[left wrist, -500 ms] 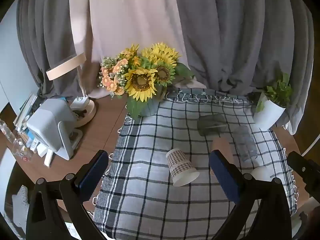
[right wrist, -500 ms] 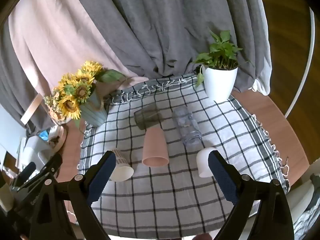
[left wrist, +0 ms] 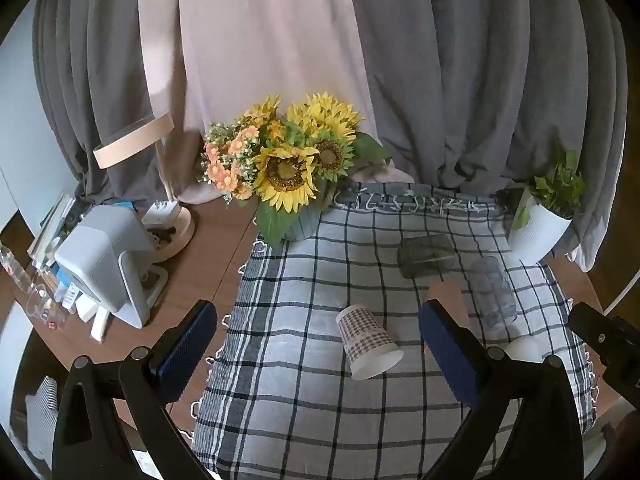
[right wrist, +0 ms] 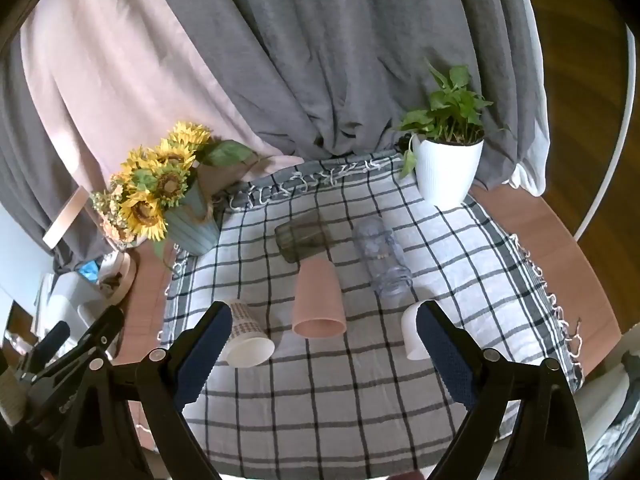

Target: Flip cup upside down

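Several cups lie on their sides on a checked cloth [right wrist: 320, 392]. A checked paper cup [left wrist: 366, 342] [right wrist: 246, 338] lies at the left, mouth toward me. A pink cup [right wrist: 318, 300] lies in the middle, a white cup [right wrist: 412, 334] at the right, a dark glass [right wrist: 302, 234] and a clear tumbler [right wrist: 382, 256] farther back. My left gripper [left wrist: 320, 348] is open, above the near edge, with the paper cup between its fingers' line of sight. My right gripper [right wrist: 324, 352] is open and empty, hovering in front of the pink cup.
A sunflower vase [left wrist: 296, 184] stands at the cloth's back left corner and a white plant pot [right wrist: 444, 172] at the back right. A grey device [left wrist: 104, 256] and a lamp base [left wrist: 172, 228] sit on the wooden table left of the cloth. Curtains hang behind.
Both grippers have barely shifted; the views are almost the same. No cup has moved.
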Motion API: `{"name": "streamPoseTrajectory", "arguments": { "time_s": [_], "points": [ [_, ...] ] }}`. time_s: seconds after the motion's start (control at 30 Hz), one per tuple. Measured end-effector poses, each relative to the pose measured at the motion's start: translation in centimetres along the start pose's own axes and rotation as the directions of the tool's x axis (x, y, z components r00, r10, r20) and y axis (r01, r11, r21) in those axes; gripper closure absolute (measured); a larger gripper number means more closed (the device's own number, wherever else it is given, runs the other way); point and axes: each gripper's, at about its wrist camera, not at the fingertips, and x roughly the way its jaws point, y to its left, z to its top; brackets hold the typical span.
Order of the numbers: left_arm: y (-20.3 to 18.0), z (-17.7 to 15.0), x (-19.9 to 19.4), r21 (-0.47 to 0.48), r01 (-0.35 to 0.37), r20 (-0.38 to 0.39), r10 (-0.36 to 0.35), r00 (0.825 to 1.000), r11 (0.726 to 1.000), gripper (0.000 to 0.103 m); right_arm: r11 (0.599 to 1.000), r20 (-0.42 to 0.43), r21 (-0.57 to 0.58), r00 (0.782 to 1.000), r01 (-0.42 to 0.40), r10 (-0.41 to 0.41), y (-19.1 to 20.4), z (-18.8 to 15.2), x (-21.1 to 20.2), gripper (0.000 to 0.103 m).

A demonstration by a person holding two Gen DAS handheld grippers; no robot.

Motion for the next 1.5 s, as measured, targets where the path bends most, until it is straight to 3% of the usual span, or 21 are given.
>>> {"name": "streamPoseTrajectory", "arguments": {
  "time_s": [1.5],
  "points": [
    [0.1, 0.9, 0.4, 0.010, 0.000, 0.011, 0.000, 1.000, 1.000, 0.000, 1.000, 0.010, -0.020, 1.000, 0.000, 0.001, 0.4, 0.4, 0.7, 0.009]
  ]
}}
